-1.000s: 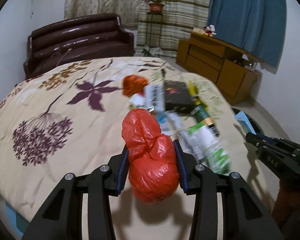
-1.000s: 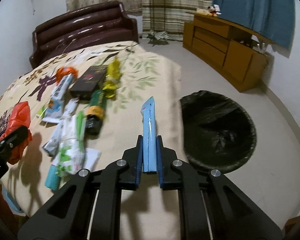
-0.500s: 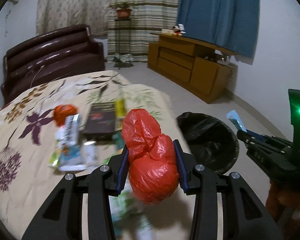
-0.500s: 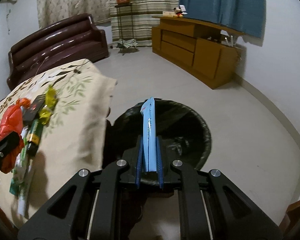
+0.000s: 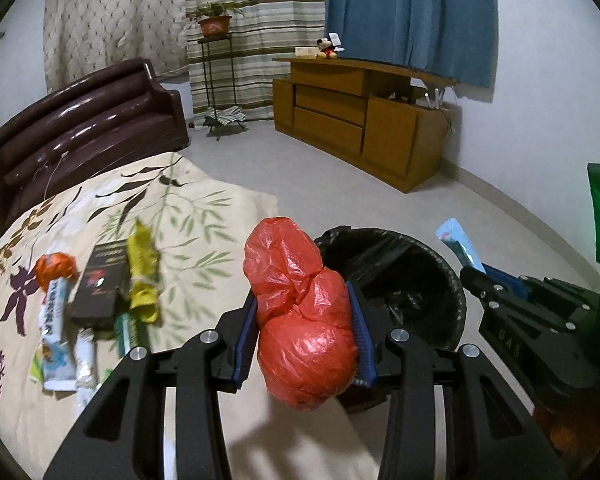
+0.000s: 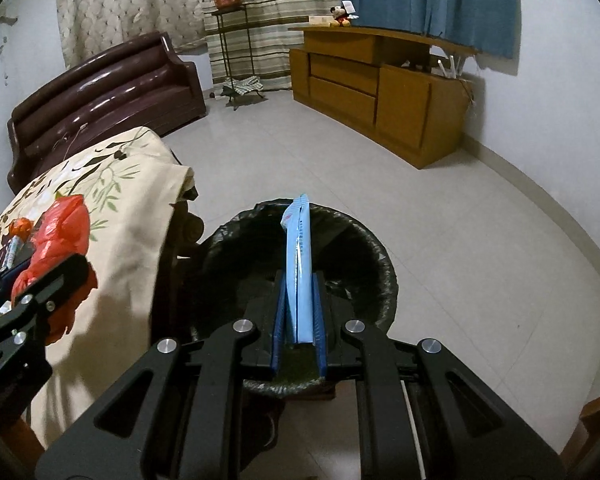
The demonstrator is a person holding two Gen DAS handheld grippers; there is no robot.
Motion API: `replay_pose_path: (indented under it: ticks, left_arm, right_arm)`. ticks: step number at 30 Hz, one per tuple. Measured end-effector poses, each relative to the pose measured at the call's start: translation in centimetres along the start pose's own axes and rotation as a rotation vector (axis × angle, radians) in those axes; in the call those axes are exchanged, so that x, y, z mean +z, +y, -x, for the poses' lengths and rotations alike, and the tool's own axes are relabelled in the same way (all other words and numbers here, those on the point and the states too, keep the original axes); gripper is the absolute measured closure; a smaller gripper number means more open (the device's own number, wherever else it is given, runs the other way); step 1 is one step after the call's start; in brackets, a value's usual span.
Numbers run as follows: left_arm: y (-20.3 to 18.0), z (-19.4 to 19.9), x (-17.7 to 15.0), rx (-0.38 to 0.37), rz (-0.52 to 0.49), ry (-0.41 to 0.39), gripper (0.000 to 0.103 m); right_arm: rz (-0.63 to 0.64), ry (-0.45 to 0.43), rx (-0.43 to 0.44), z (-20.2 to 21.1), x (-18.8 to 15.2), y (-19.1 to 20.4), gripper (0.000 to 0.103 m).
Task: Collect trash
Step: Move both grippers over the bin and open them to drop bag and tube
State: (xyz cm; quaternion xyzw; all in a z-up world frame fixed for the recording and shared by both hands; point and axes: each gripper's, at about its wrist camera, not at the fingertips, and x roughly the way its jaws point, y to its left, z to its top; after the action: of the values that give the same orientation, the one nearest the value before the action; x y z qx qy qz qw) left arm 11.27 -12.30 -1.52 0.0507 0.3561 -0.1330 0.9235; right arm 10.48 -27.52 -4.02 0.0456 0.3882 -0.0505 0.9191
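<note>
My left gripper (image 5: pixel 302 312) is shut on a crumpled red plastic bag (image 5: pixel 300 316), held over the bed's edge just left of the black-lined trash bin (image 5: pixel 404 280). My right gripper (image 6: pixel 298 300) is shut on a flat light-blue wrapper (image 6: pixel 299 264) and holds it over the bin (image 6: pixel 356 248). The wrapper also shows in the left wrist view (image 5: pixel 458 246), and the red bag shows in the right wrist view (image 6: pixel 56 240). Several pieces of trash lie on the floral bedspread (image 5: pixel 204 216): a yellow wrapper (image 5: pixel 142 276), a dark box (image 5: pixel 100 288), an orange wad (image 5: pixel 54 268), white packets (image 5: pixel 56 340).
A brown leather sofa (image 5: pixel 80 128) stands behind the bed. A wooden cabinet (image 5: pixel 356 120) runs along the far wall under blue curtains. A plant stand (image 5: pixel 218 76) is by the striped curtain. Tiled floor (image 6: pixel 460 220) surrounds the bin.
Both grippers swung right from over the bed toward the bin. The blue wrapper now sits over the bin's opening; the red bag is near the bed's edge beside the bin. Both grips unchanged.
</note>
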Motion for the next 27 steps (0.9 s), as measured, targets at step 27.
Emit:
replay_pose_path:
  ticks: [27]
  left_arm:
    - [-1.7,-4.5,1.3,0.058,-0.007,0.061,0.04]
  right_arm:
    - [-0.026,0.002,-0.007,-3.3,1.5,-1.6,0.071]
